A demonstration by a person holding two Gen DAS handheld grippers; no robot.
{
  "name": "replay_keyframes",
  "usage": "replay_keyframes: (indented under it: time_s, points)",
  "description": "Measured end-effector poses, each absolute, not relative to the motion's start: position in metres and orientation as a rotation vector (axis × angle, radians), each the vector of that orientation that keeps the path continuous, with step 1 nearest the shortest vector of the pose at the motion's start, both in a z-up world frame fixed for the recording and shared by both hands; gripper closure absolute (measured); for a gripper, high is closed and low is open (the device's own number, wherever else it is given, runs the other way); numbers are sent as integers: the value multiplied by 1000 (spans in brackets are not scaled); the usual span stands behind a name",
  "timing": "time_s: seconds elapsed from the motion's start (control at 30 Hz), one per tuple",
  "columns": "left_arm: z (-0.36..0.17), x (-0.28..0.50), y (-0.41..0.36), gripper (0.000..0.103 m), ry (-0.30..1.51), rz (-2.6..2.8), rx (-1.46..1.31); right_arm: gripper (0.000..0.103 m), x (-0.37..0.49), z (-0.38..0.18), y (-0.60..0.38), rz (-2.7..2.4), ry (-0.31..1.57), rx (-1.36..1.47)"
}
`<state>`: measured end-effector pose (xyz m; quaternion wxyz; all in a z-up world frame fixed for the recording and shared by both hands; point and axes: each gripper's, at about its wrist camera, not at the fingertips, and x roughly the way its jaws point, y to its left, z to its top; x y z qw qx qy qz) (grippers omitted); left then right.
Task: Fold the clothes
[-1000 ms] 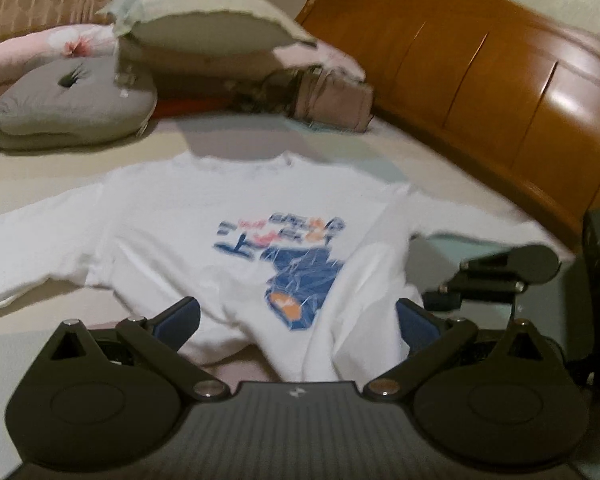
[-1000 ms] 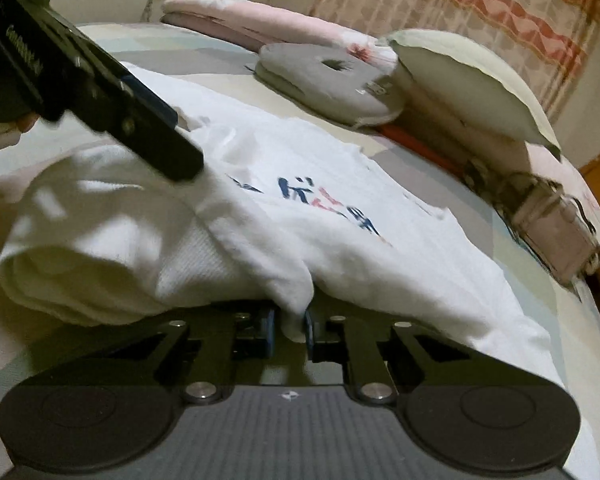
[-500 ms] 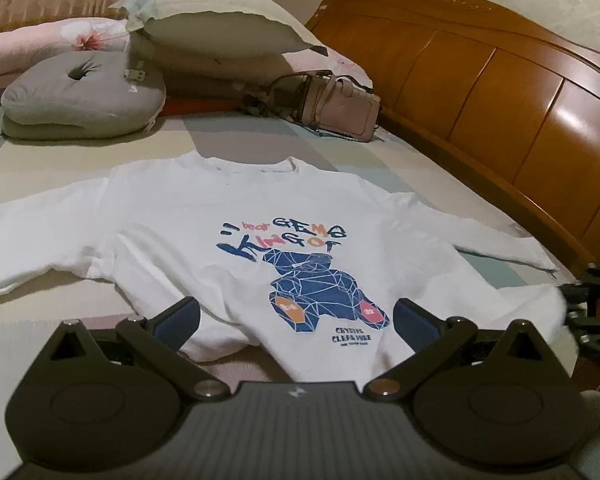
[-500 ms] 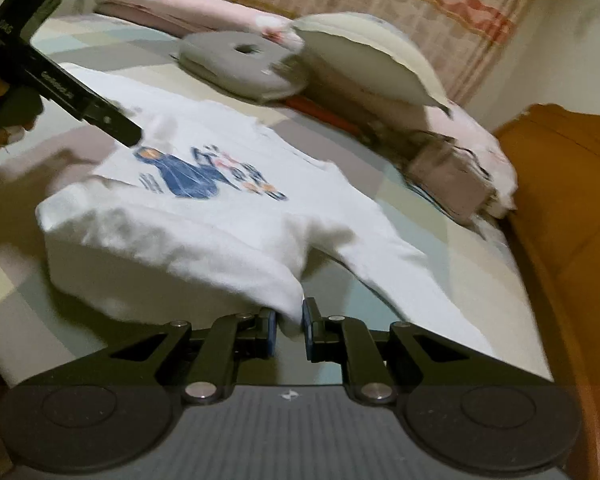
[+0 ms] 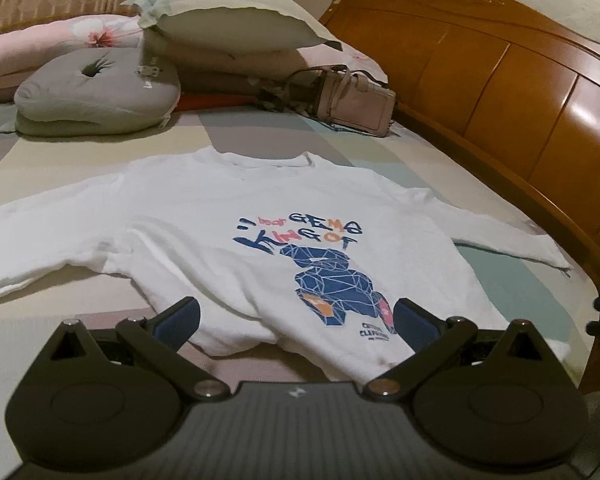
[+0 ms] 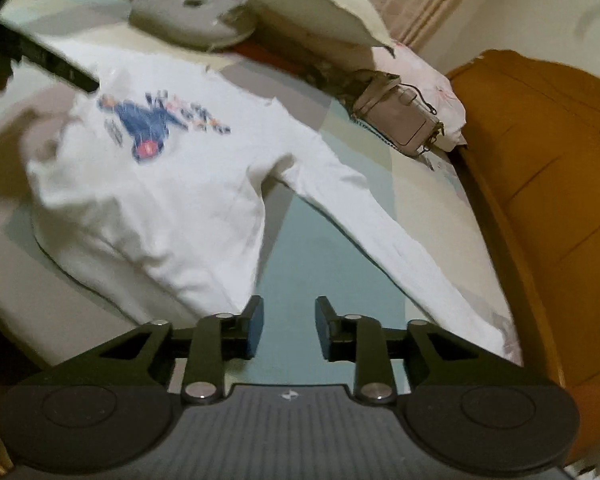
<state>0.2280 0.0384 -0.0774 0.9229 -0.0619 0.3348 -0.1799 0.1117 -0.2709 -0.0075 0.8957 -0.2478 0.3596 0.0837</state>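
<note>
Sweatshirt: one white long-sleeved sweatshirt (image 5: 236, 220) lies face up and spread flat on the bed (image 5: 512, 280), both sleeves stretched outward, its collar toward the pillows.
Print: a blue bear figure with blue and orange lettering on the chest; sharp in the left wrist view, smeared by blur in the right wrist view.
Left hand-held gripper (image 5: 296, 320): jaws spread wide over the sweatshirt's bottom hem, nothing between the pads.
Right hand-held gripper (image 6: 289, 328): jaws have just been opening; they stand parted with only bed sheet in the gap, the hem corner just beside the left pad and the sleeve cuff off to the right.
Left wrist view only: the whole sweatshirt front with both sleeves, and a sliver of the other gripper's black parts at the right edge.
Right wrist view only: the near sleeve along its full length to the cuff, and the left gripper's dark body crossing the top left corner.
Pillows: three counted, namely a grey round one with a dimple (image 5: 96, 88), a cream one (image 5: 228, 20) propped on folded bedding, and a pink flowered one (image 5: 60, 40) behind.
Bag: one beige handbag (image 5: 356, 100) beside the pillows.
Headboard: one wooden headboard (image 5: 520, 100) along the bed's right side.
</note>
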Motion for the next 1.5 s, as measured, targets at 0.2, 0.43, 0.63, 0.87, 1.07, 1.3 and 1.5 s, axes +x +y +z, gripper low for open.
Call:
replay_keyframes:
  time_s: [0.2,0.43,0.63,0.87,1.07,1.3,1.5]
  points:
    - [-82,231,39,1,731,-334,-110,35,116,0,-229,326,681,-444]
    - [-82,231,46,1,737,-281,-90,16,142,-19,-138,474,643,-515]
    - [-83,236,70,1,743,-207,-136,16,170,-57,-73,486,711,-626]
    - [-87,243,79,1,767,-183,-160,16,194,-69,-81,320,687,-693]
    - [-93,247,74,1,786,-184,-141,13,229,-54,-142,213,718,-495]
    - [-96,251,73,1,802,-188,-142,13,285,-71,-217,140,830,-156]
    - [-98,251,71,1,808,-194,-136,13,290,-75,-228,120,819,-108]
